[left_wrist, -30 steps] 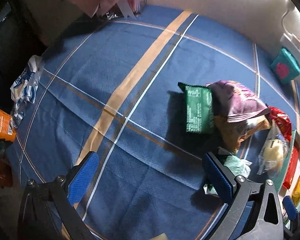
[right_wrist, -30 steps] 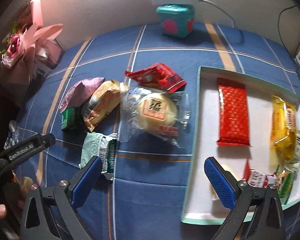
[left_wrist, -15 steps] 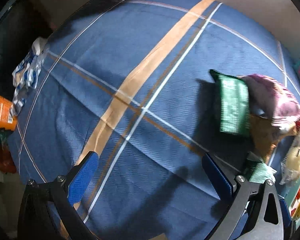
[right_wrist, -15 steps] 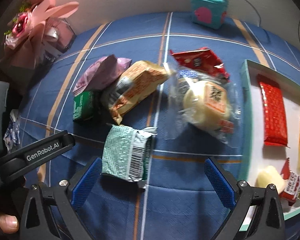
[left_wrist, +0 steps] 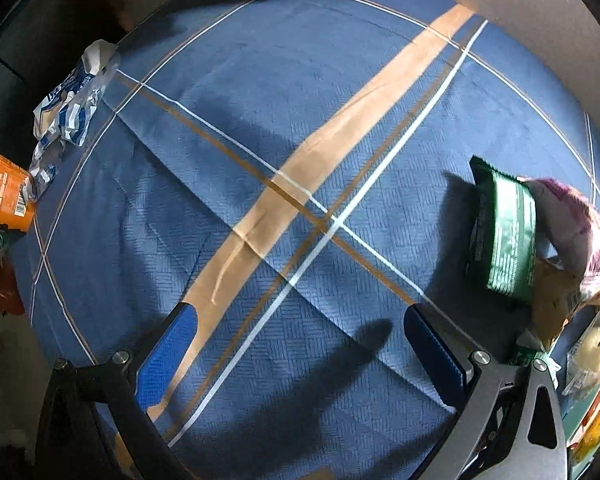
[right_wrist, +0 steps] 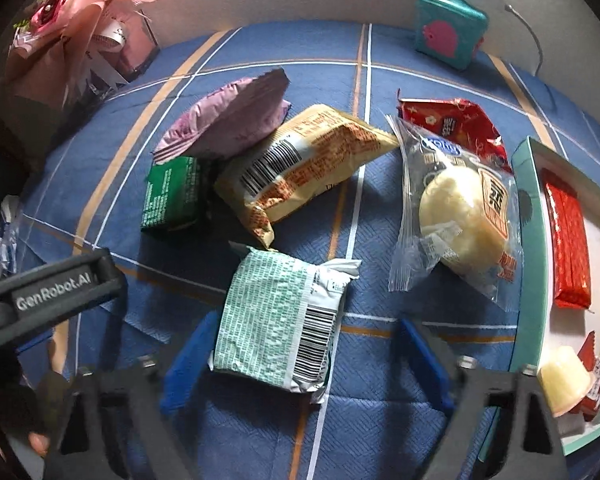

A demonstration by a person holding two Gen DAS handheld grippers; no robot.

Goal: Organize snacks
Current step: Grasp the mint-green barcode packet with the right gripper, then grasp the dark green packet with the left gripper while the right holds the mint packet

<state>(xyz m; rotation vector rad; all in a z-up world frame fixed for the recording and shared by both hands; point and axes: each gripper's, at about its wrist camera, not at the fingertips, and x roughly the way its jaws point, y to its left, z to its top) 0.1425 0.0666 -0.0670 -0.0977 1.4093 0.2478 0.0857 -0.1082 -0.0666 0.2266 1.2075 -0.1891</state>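
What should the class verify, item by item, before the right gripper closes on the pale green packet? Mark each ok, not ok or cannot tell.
1. Right gripper open wide enough: ok.
2. Pale green packet between the fingers: ok, though it sits nearer the left finger.
3. Packet free of the yellow packet: cannot tell; their corners come very close.
4. Tray has bare room: ok.
5. Left gripper out of the way: ok, open over bare tablecloth.
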